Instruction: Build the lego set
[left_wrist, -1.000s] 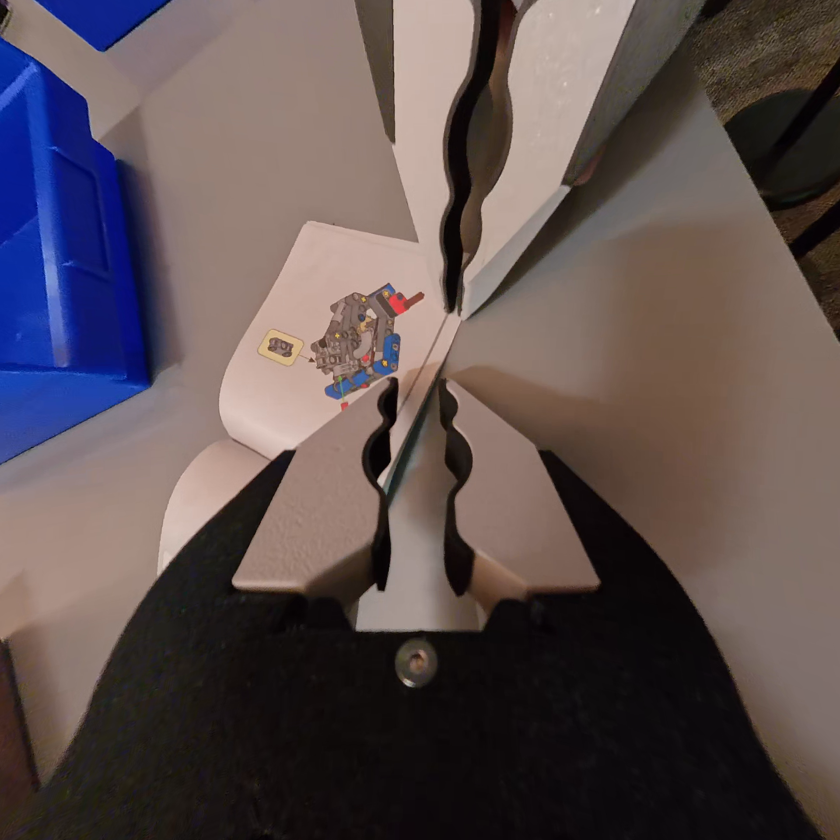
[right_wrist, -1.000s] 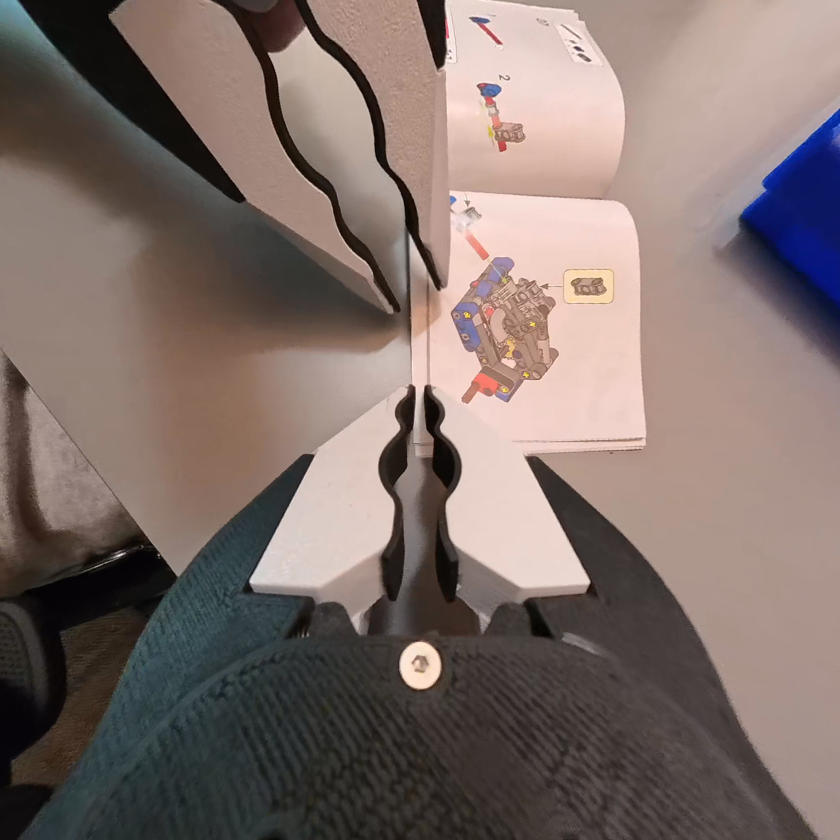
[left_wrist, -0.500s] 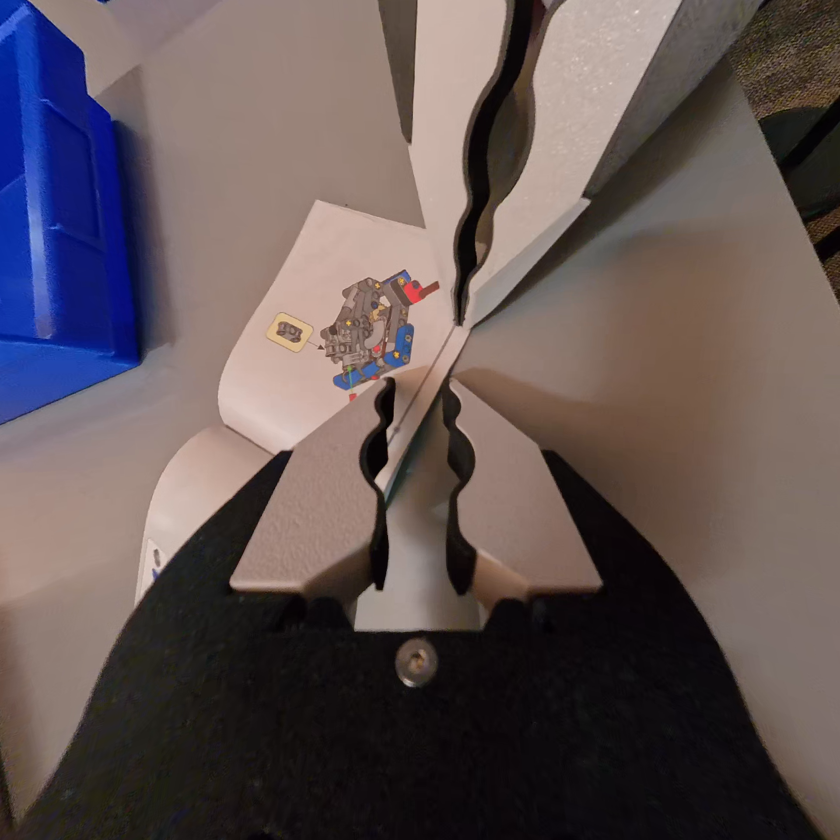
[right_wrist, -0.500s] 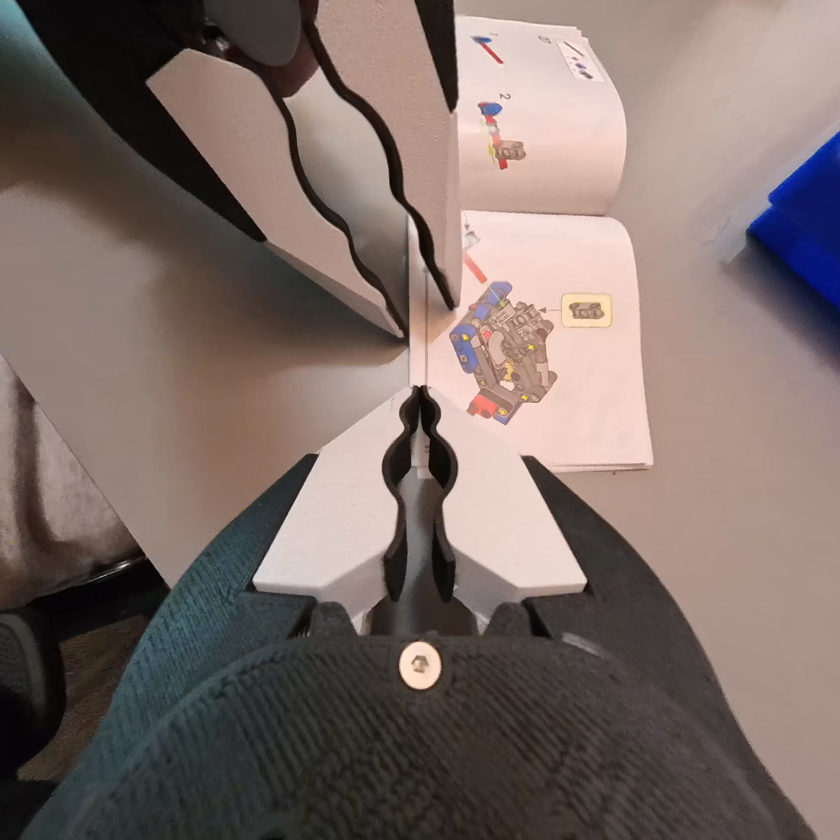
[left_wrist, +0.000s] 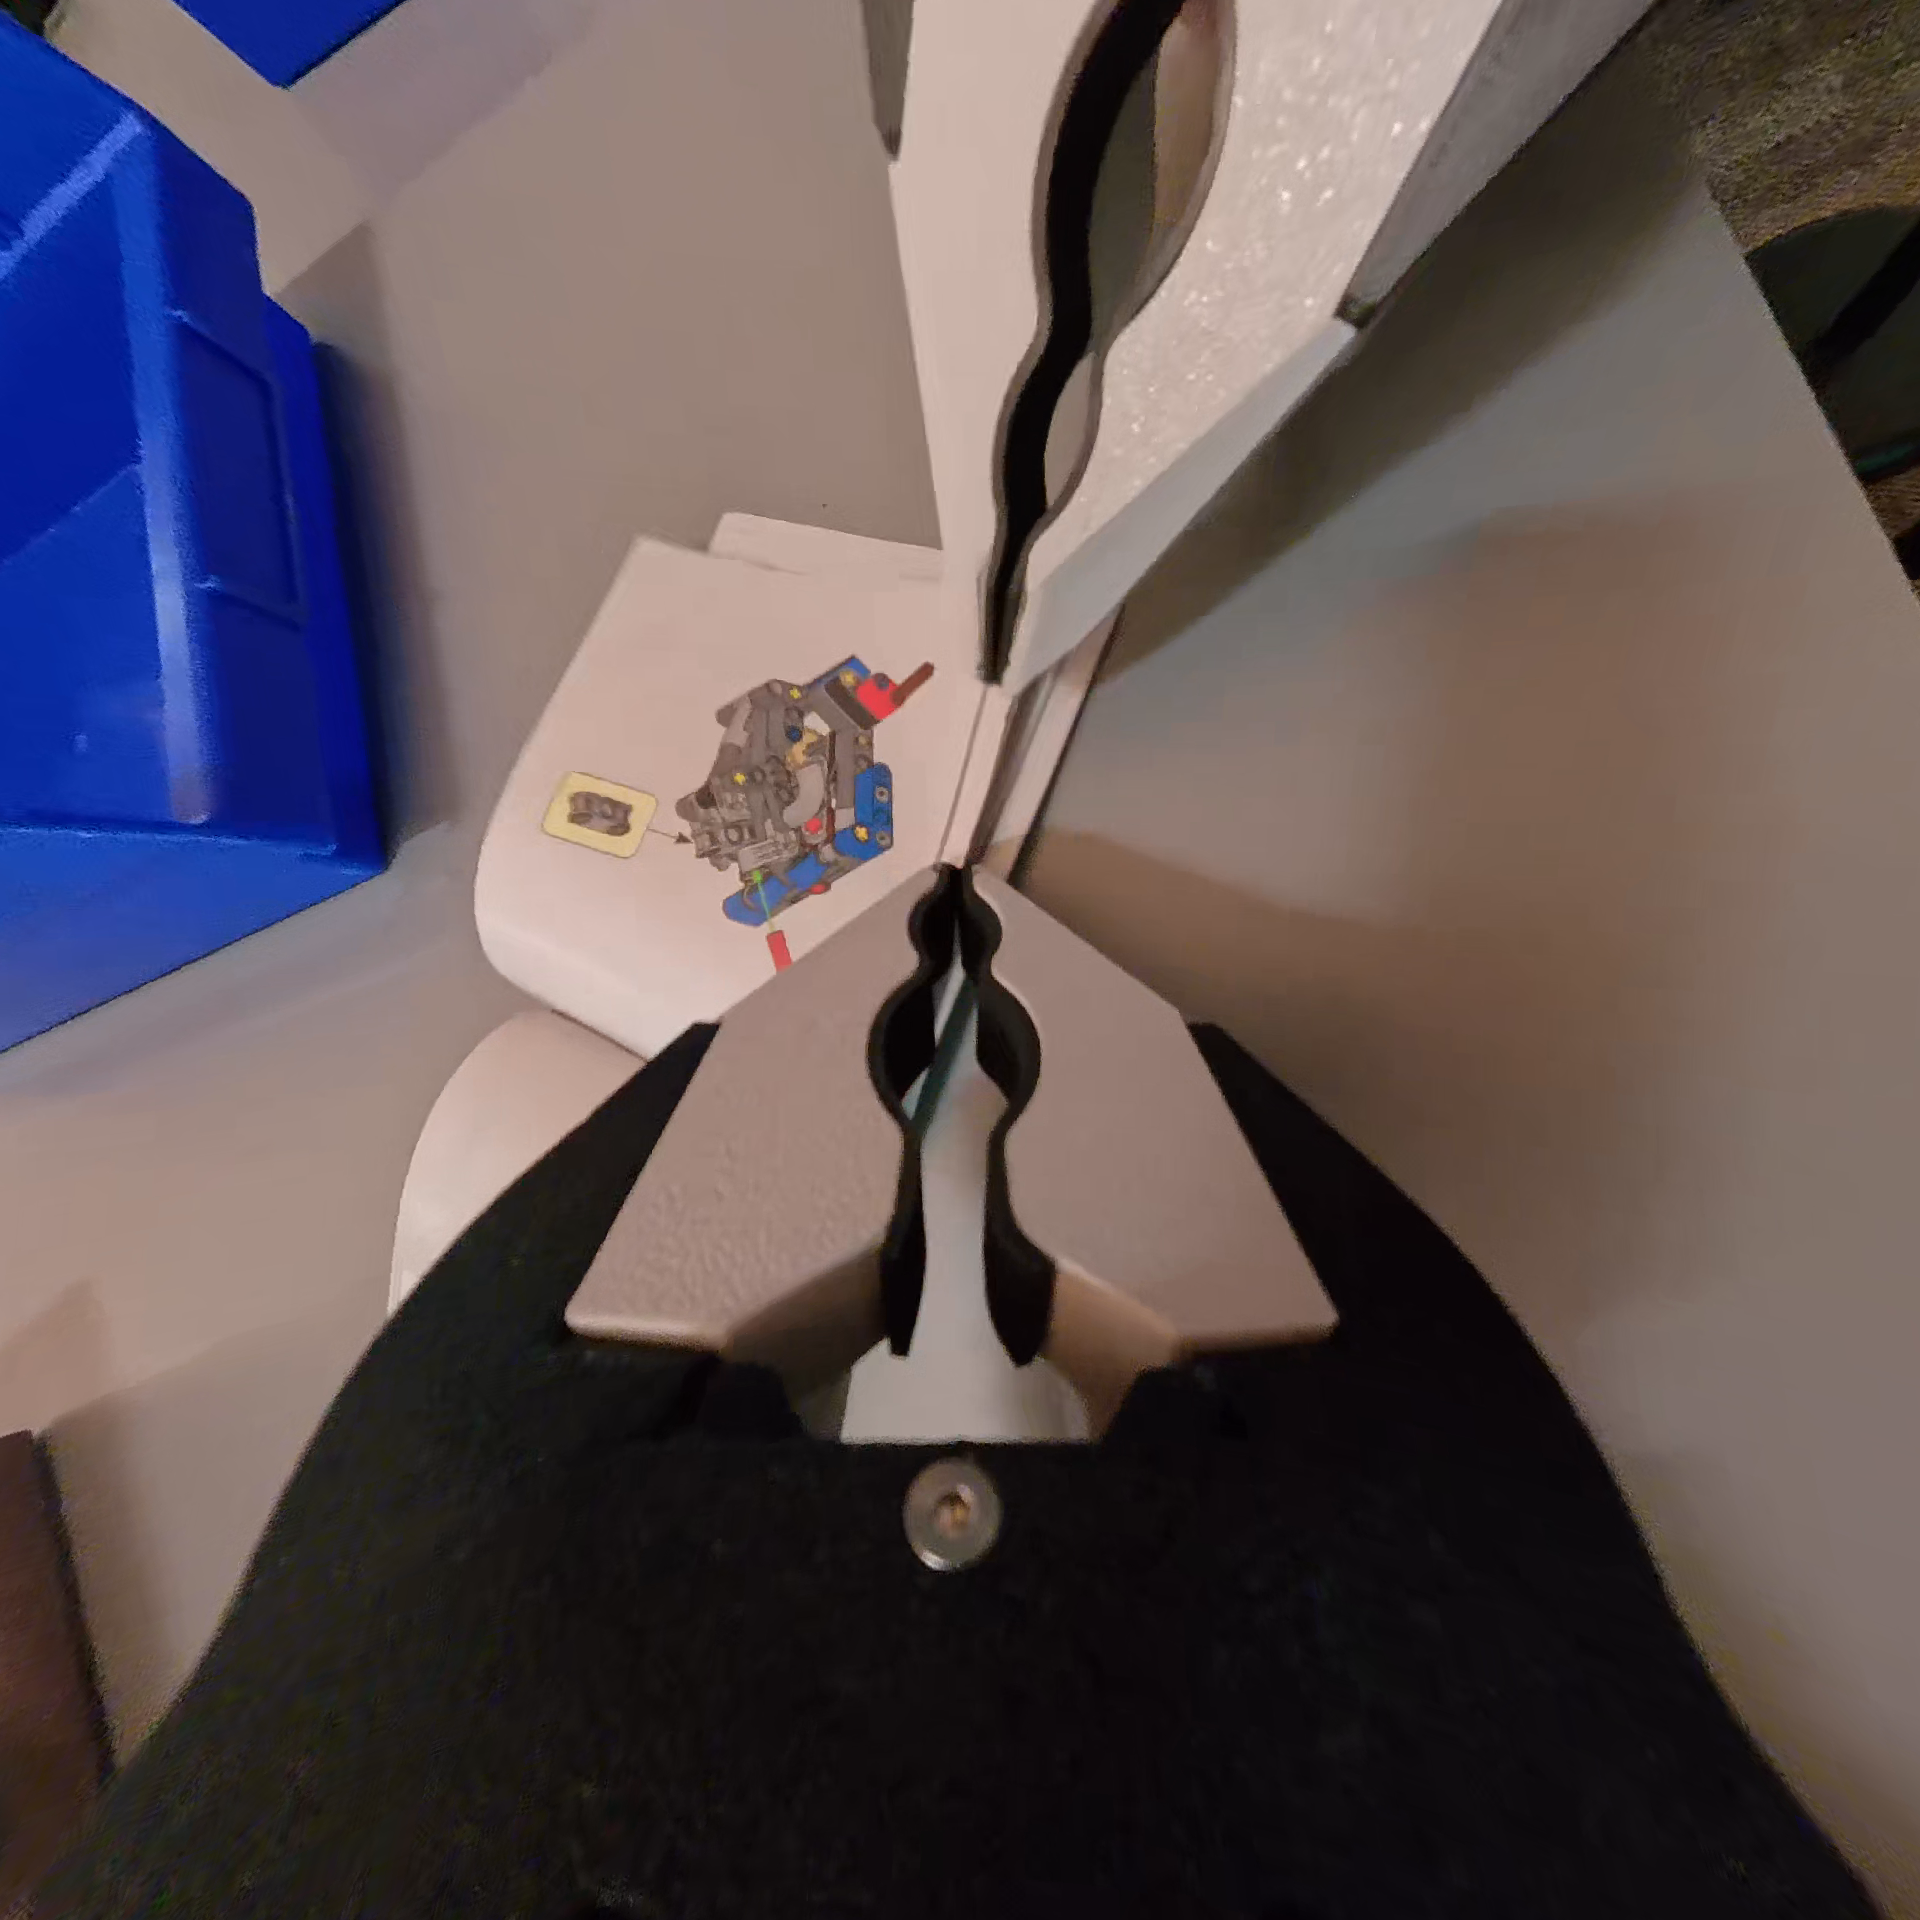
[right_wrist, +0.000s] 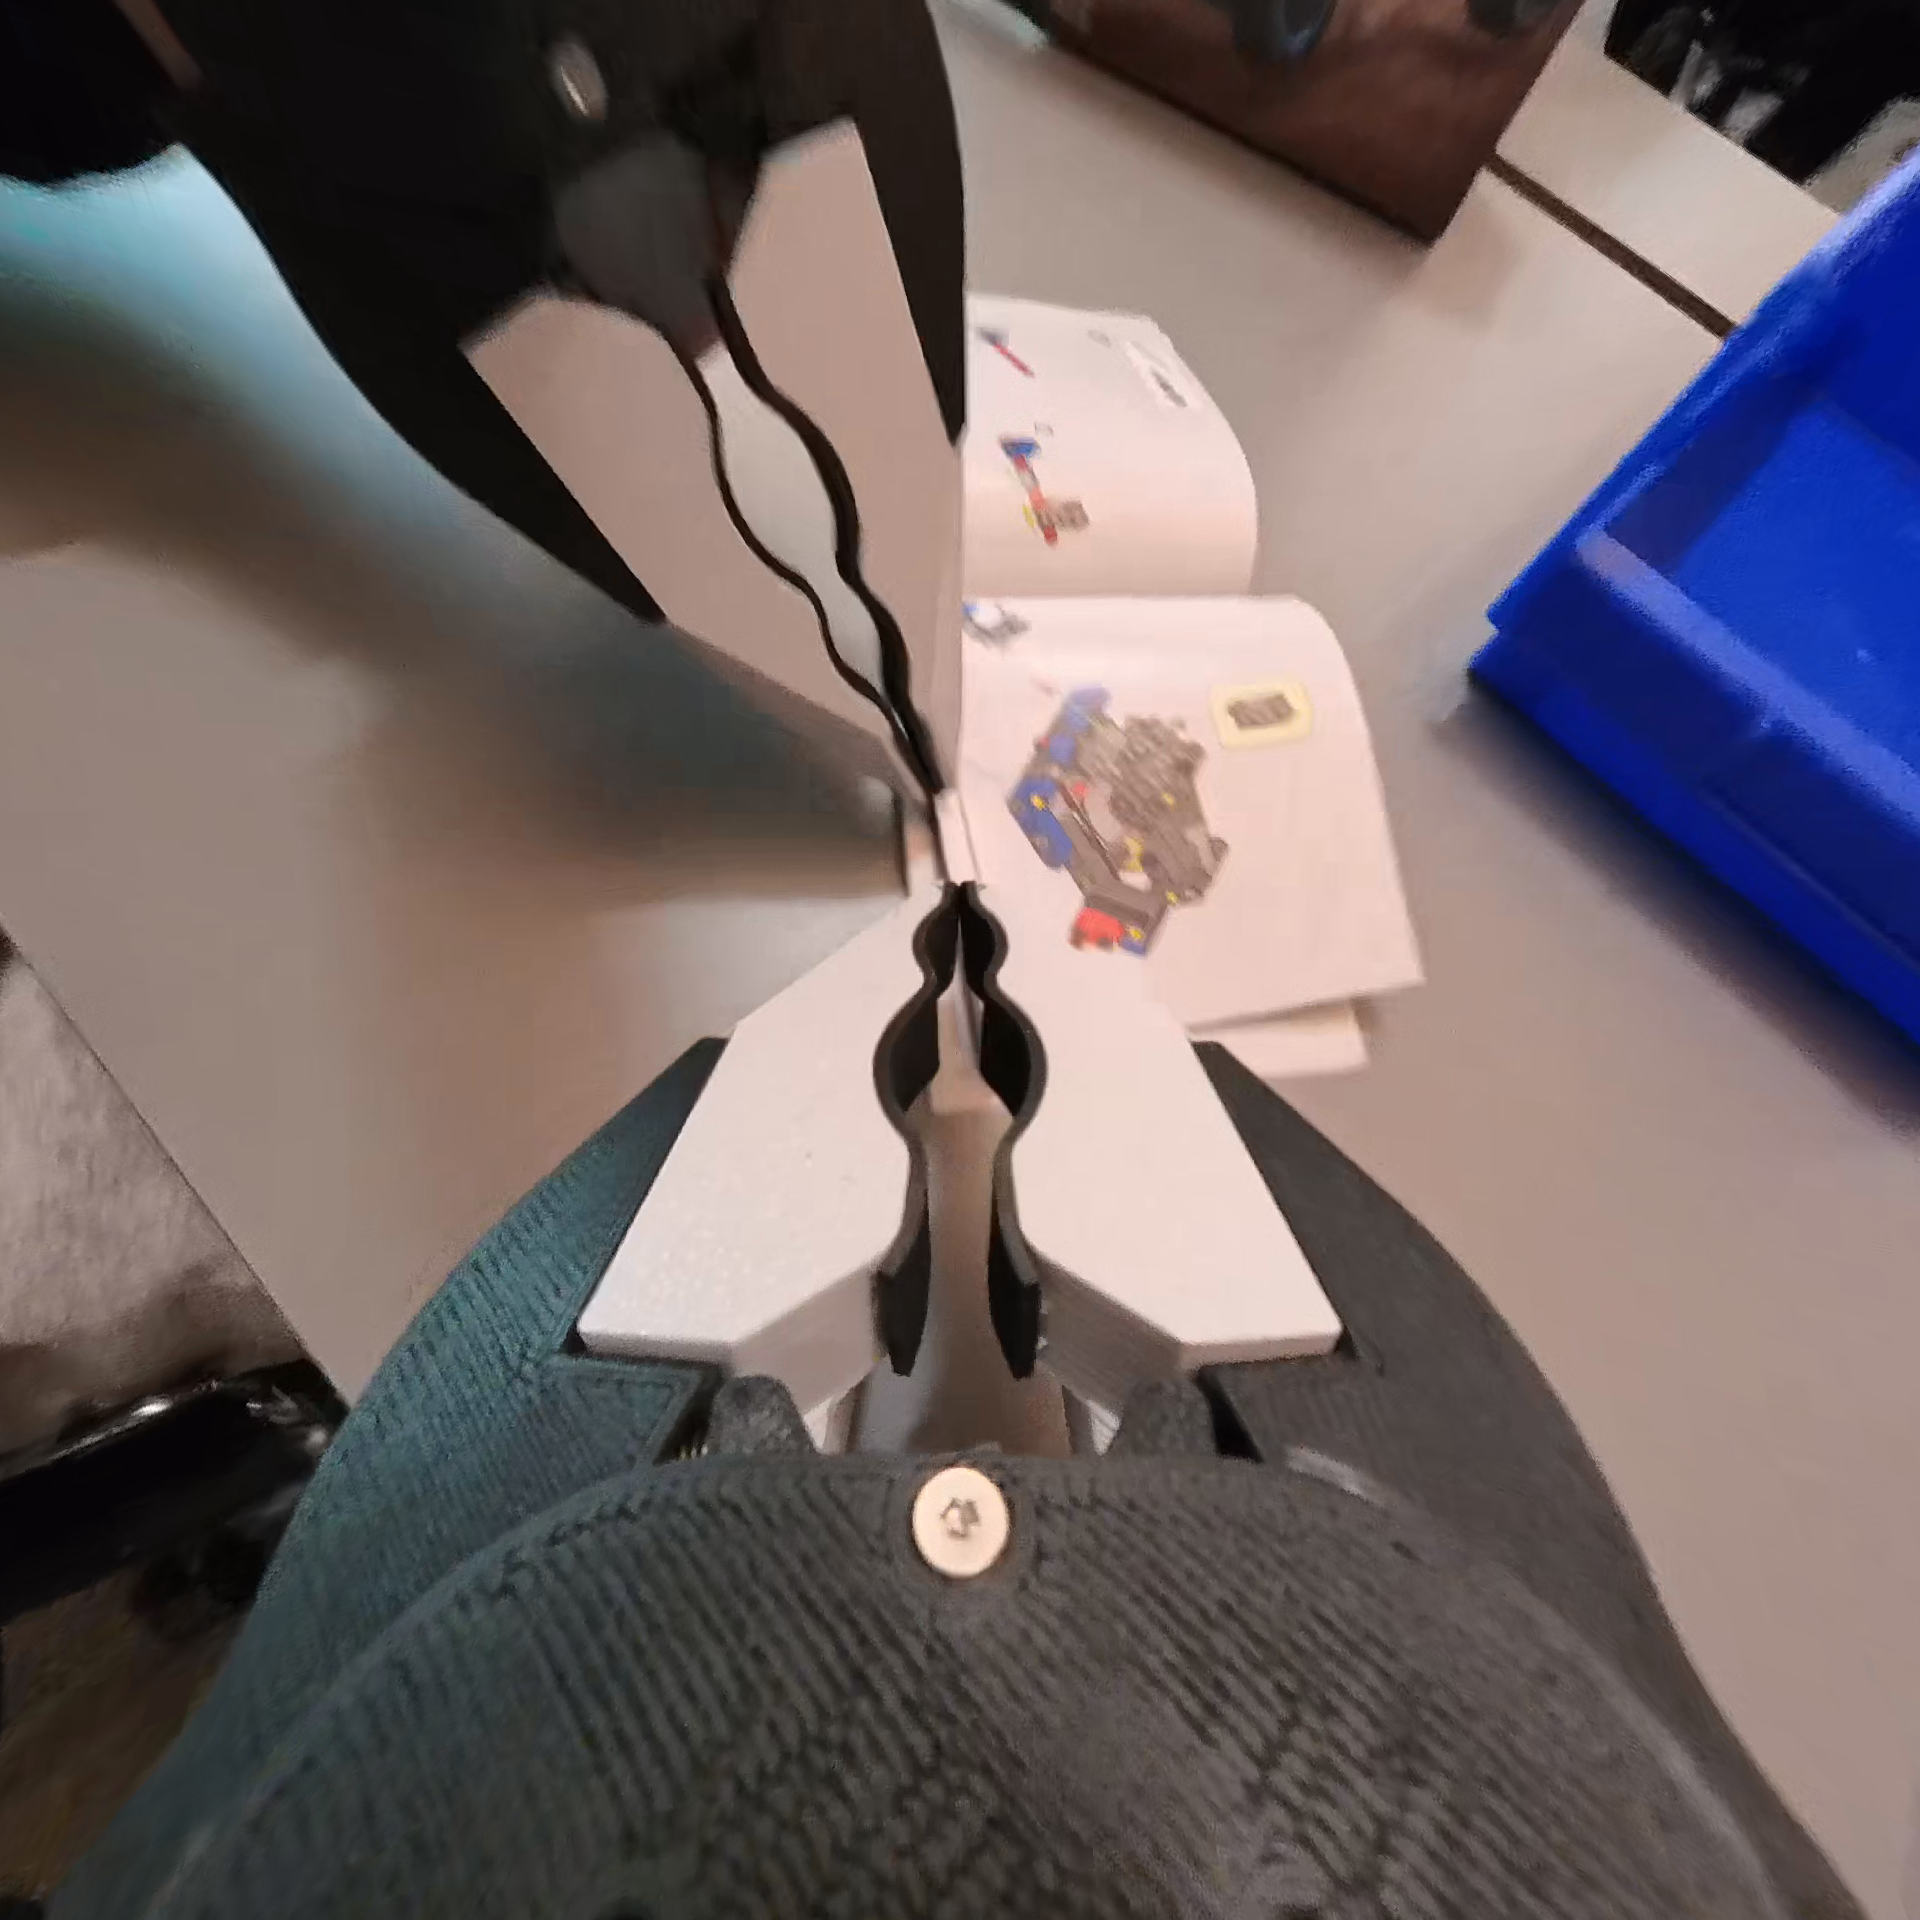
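Over the grey table (right_wrist: 1558, 1195), both grippers tip to tip, fingers (left_wrist: 831, 1091) clamped on the booklet's (left_wrist: 644, 748) raised page edge (left_wrist: 961, 769).

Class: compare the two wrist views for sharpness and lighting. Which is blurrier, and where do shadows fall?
Right wrist view: motion-blurred throughout, the booklet drawing and blue bin smeared; cooler, greyer light. Left wrist view: much sharper, the booklet drawing crisp; warmer tint, soft shadows on the table beside both grippers. Both show wide-angle bending at the edges.

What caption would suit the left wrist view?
Both grippers pinch a raised page of an open instruction booklet.
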